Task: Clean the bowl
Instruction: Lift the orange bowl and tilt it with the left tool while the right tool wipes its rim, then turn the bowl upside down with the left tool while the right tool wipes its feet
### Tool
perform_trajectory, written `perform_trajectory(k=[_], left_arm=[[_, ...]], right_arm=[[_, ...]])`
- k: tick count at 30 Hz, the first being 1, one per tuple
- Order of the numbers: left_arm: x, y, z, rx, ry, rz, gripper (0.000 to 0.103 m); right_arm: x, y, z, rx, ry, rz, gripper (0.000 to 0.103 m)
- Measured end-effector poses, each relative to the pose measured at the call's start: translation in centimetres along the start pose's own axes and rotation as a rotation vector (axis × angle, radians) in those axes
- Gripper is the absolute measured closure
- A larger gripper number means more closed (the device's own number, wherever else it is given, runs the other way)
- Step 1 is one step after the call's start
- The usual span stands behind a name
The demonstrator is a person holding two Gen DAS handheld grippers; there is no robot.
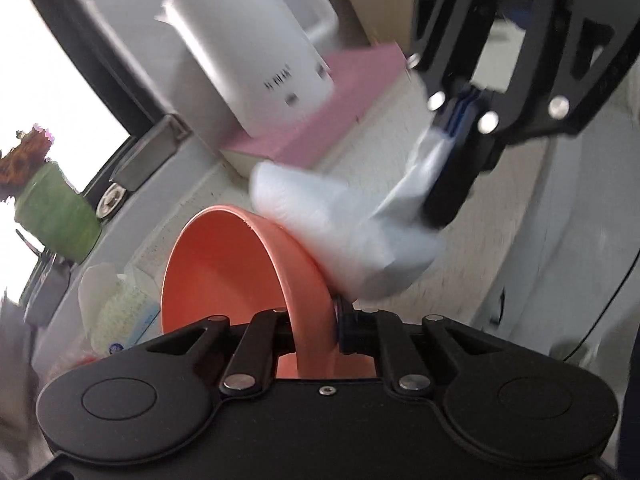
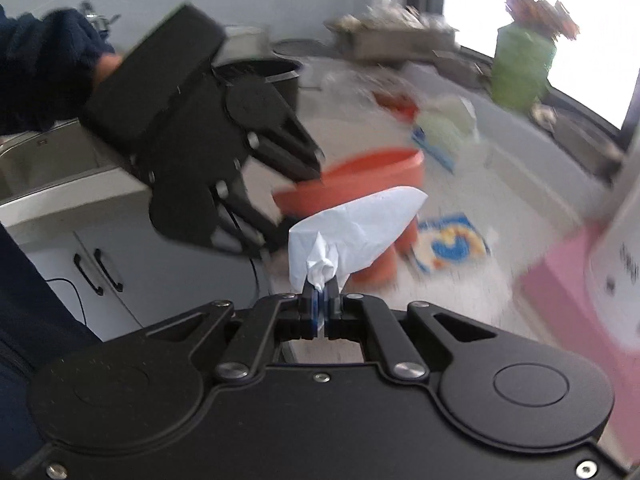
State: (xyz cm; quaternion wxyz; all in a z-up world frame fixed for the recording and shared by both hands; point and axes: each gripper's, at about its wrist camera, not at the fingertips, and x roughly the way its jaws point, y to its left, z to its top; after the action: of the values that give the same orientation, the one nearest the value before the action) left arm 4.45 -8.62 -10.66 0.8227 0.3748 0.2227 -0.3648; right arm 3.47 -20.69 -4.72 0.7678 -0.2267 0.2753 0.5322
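Orange bowl [image 1: 240, 276] rim pinched between left fingers [image 1: 346, 332]

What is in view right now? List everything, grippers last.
bowl: 1, orange, tilted, rim pinched by left gripper
tissue: 1, white, pinched by right gripper, beside bowl
kettle: 1, white, on book
book: 1, pink, counter
pot: 1, green, by window
tissue pack: 1, green-white, counter
cloth: 1, blue-yellow, beyond bowl
sink: 1, steel, left
sleeve: 1, navy
left gripper: 1, black, shut on bowl
right gripper: 1, black, shut on tissue
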Motion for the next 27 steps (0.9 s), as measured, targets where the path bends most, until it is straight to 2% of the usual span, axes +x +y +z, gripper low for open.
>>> perform_trajectory(k=[6, 9, 22, 27], left_arm=[[-1.3, -0.3, 0.3, -0.113, -0.052, 0.013, 0.091], [-2.2, 0.6, 0.2, -0.189, -0.066, -0.003, 0.091], [-7.4, 4.0, 0.5, -0.434, -0.223, -0.065, 0.09], [-9.7, 5.4, 0.6, -0.489, -0.316, -0.15, 0.09]], right_arm=[[0.8, -0.3, 3.5, -0.112, -0.005, 0.007, 0.101], [1.1, -0.8, 5.0, -0.145, -0.01, -0.001, 0.101], [1.6, -3.4, 9.0, -0.201, -0.025, -0.04, 0.101], [1.5, -4.4, 9.3, -0.203, -0.022, -0.036, 0.101]])
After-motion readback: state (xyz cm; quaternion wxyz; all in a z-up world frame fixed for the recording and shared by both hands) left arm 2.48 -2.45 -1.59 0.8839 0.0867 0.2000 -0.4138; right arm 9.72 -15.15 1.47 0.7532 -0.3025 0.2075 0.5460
